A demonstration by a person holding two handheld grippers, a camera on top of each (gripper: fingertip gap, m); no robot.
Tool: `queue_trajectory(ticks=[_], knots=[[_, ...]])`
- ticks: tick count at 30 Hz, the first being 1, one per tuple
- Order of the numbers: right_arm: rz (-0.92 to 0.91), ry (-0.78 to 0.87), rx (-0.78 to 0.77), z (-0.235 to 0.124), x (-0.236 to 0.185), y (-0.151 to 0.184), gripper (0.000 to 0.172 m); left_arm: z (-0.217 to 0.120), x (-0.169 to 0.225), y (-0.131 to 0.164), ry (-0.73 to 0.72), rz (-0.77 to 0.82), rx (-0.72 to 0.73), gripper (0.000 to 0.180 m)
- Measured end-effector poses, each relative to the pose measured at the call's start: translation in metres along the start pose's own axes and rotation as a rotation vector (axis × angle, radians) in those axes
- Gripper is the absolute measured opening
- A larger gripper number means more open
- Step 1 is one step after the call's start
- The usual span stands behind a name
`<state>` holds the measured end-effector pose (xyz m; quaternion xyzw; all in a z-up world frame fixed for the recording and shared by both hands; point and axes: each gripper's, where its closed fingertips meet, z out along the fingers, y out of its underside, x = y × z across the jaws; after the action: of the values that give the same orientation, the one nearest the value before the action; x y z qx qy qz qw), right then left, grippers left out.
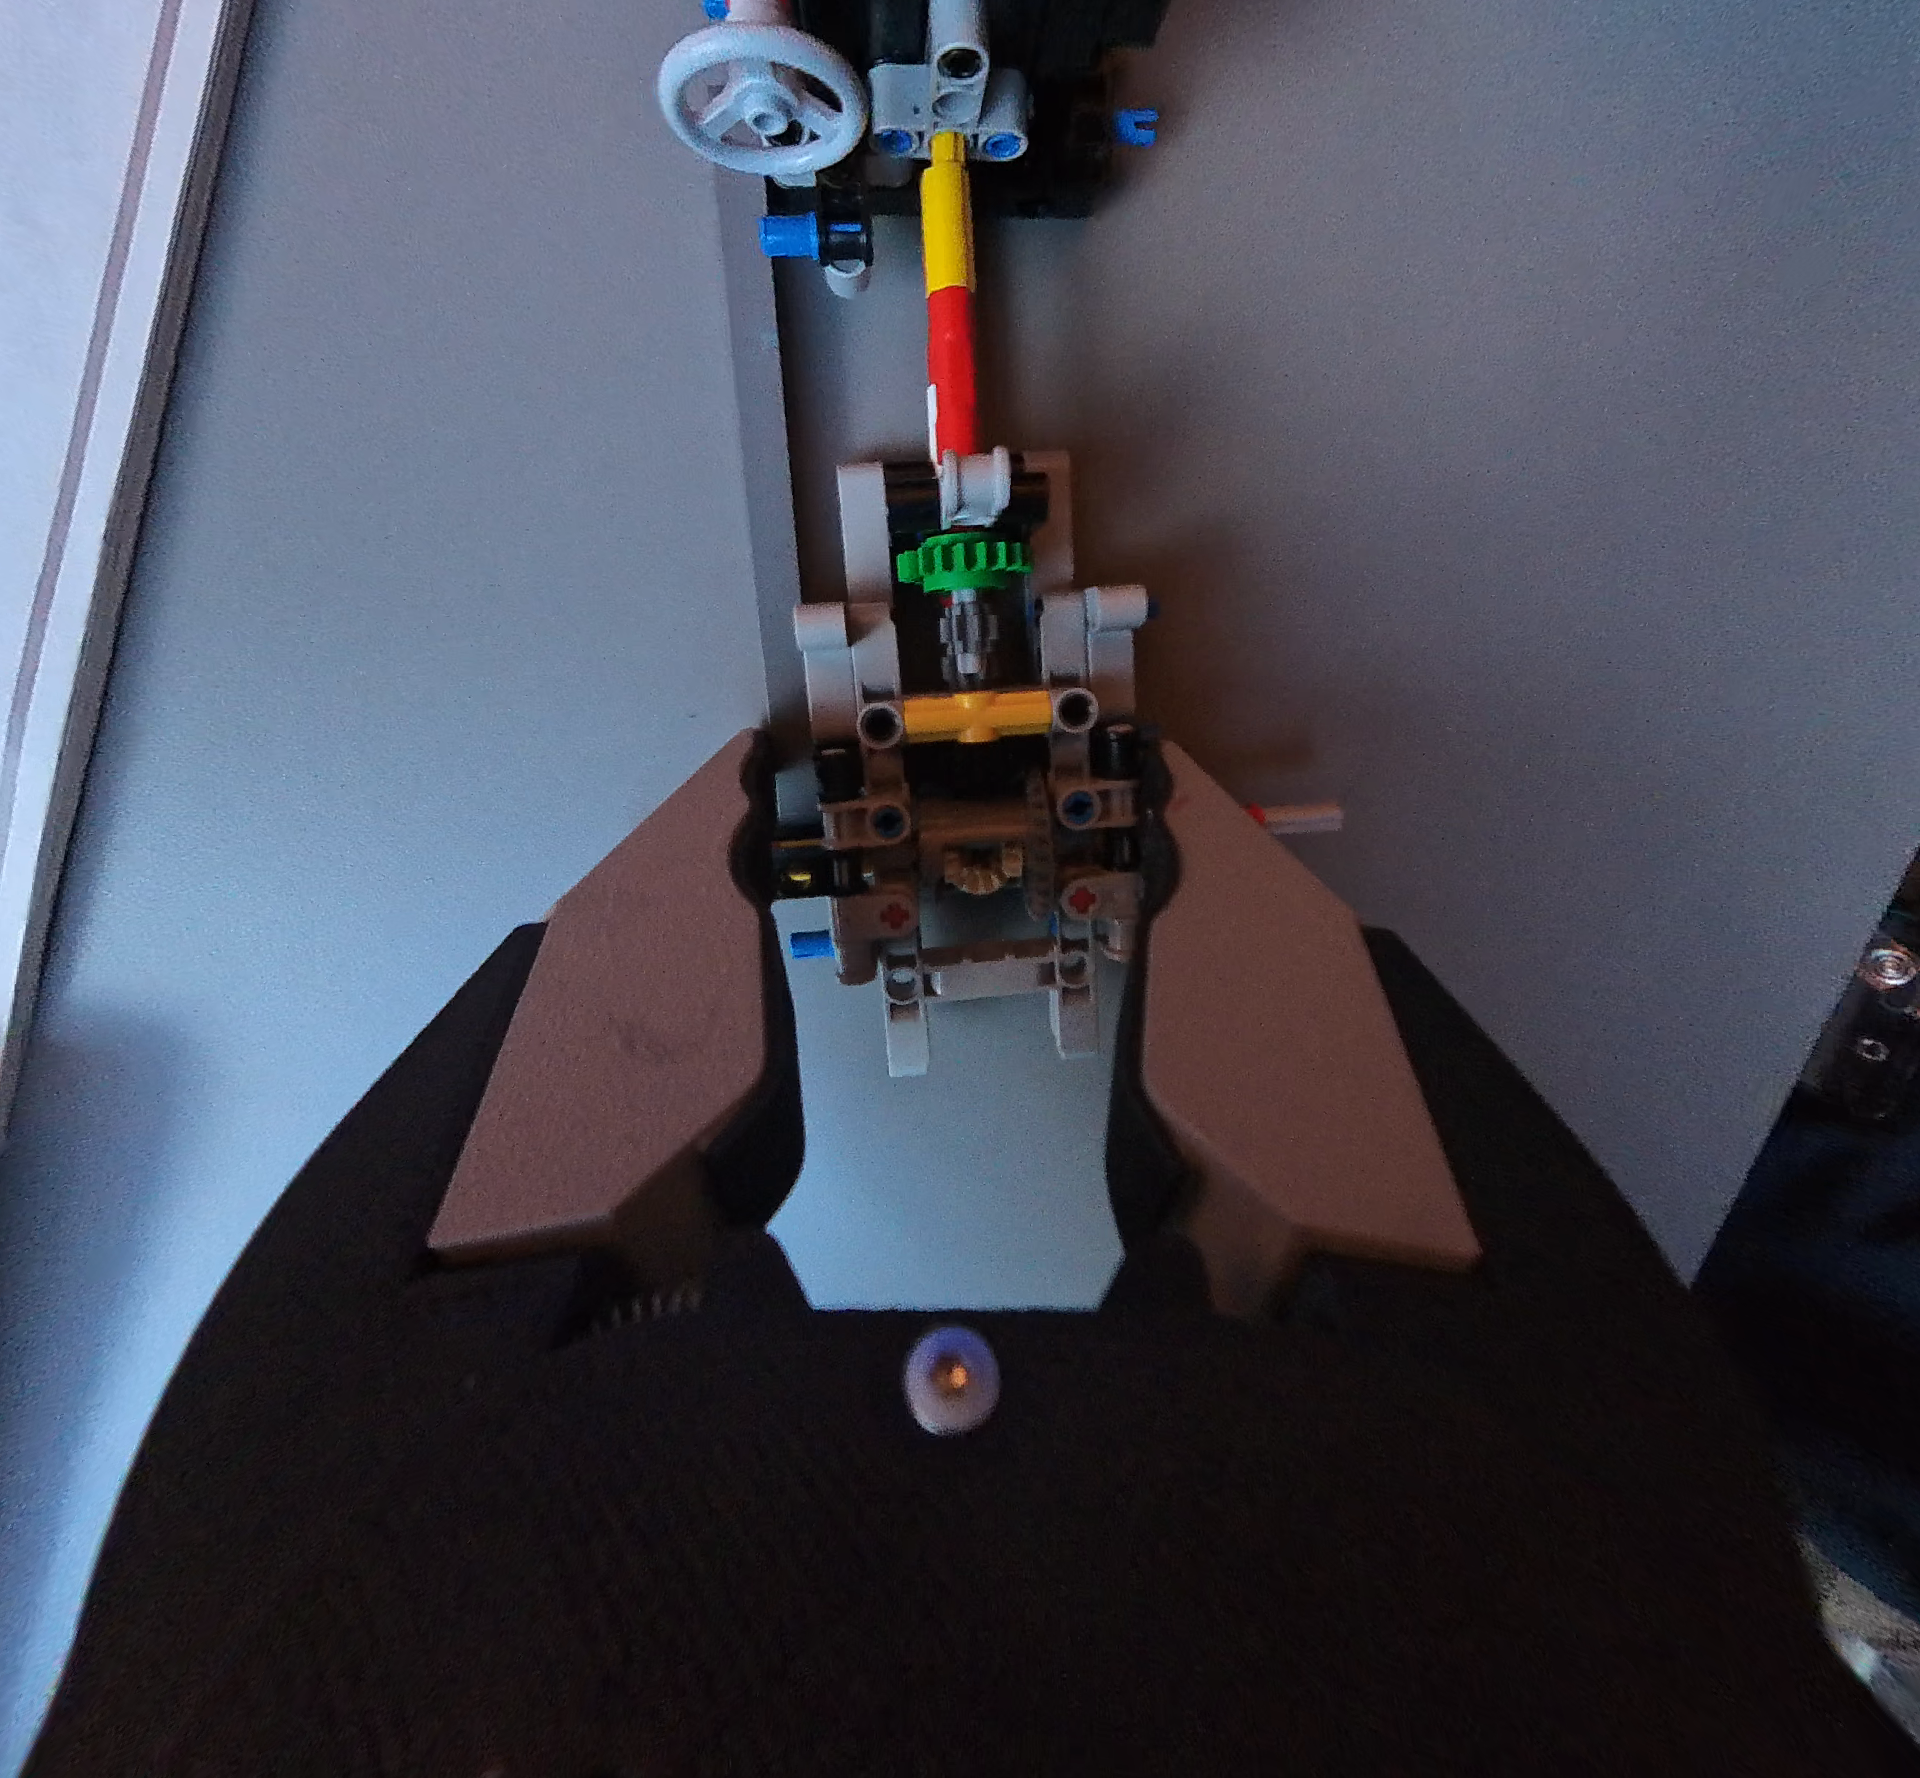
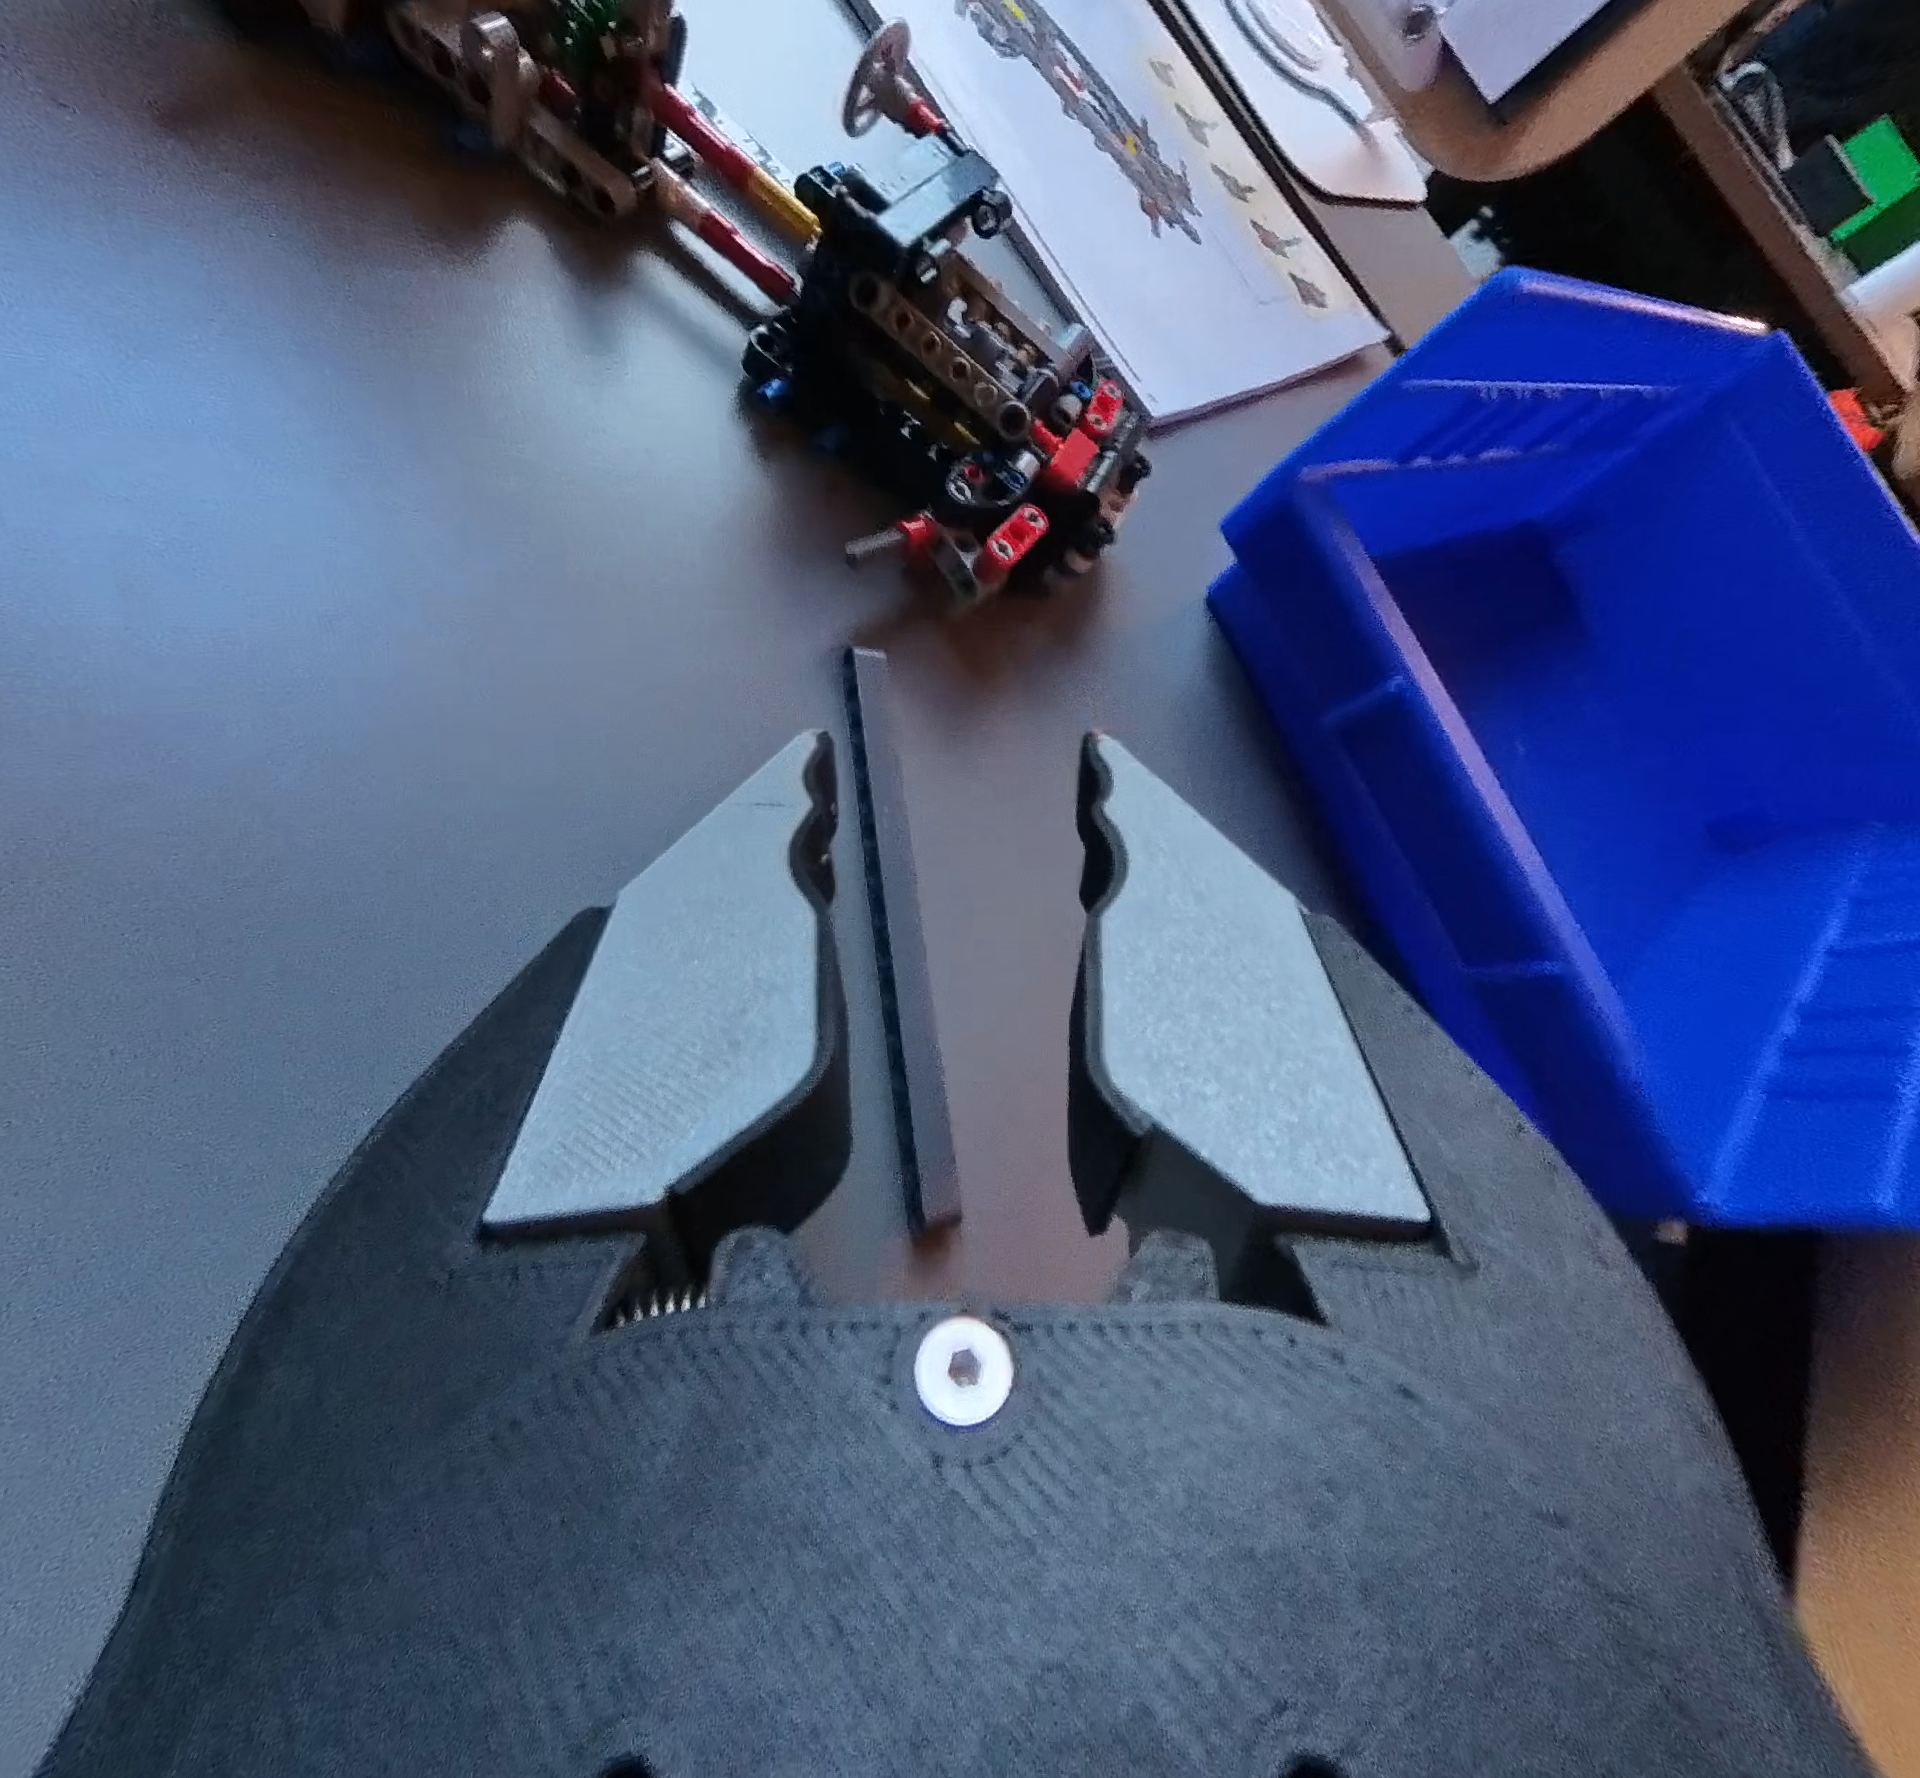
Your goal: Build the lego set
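- Brick-built chassis (image 1: 961, 824) lay on the table (image 1: 416, 481), its near end clamped in the left gripper (image 1: 956, 824).
- Right gripper (image 2: 956, 824) jaws stood apart around a dark beam (image 2: 899, 949); the blue bin (image 2: 1610, 741) sat at 2 o'clock.

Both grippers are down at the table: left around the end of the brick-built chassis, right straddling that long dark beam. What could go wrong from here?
1. The right gripper is off-centre: the dark beam lies beside one pad, far from the other, so closing may push or twist it.
2. The left gripper clamps the chassis at one end only; its long red and yellow shaft could flex or pop loose.
3. The blue bin sits close beside the right gripper.
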<state>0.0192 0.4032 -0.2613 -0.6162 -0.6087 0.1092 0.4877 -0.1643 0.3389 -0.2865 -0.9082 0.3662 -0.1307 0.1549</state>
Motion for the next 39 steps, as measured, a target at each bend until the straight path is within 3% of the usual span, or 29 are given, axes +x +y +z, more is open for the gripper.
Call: queue_trajectory(ticks=[2, 11, 12, 17, 22, 26, 29, 32, 36, 39], knots=[[0.02, 0.022, -0.002, -0.01, 0.001, 0.005, 0.035, -0.001, -0.002, 0.002, 0.011, 0.025, 0.008, 0.069], [0.064, -0.056, -0.197, -0.021, -0.008, 0.035, 0.041, -0.004, -0.012, 0.004, 0.01, 0.105, 0.039, 0.074], [0.077, -0.054, -0.21, -0.019, -0.006, 0.037, 0.035, -0.006, -0.011, 0.002, -0.002, 0.107, 0.058, 0.072], [0.193, -0.158, -0.209, -0.017, -0.012, 0.041, 0.006, -0.029, -0.014, -0.002, -0.083, 0.093, 0.192, 0.068], [0.195, -0.187, -0.232, -0.022, -0.016, 0.043, 0.005, -0.037, -0.016, 0.007, -0.07, 0.04, 0.314, 0.067], [0.158, -0.158, -0.213, -0.023, -0.019, 0.039, 0.005, -0.029, -0.014, 0.023, -0.03, 0.01, 0.272, 0.07], [0.23, -0.166, -0.119, -0.025, -0.02, 0.027, 0.004, -0.026, -0.006, 0.027, -0.007, 0.024, 0.264, 0.073], [0.344, -0.13, -0.002, -0.028, -0.003, 0.014, 0.005, -0.027, 0.016, 0.021, 0.122, -0.048, 0.319, 0.076], [0.489, -0.021, 0.087, -0.028, 0.036, 0.016, 0.005, -0.034, 0.084, 0.027, 0.518, -0.048, 0.285, 0.068], [0.597, -0.003, 0.148, -0.028, 0.055, 0.016, 0.005, -0.03, 0.097, 0.035, 0.543, 0.015, 0.245, 0.061]])
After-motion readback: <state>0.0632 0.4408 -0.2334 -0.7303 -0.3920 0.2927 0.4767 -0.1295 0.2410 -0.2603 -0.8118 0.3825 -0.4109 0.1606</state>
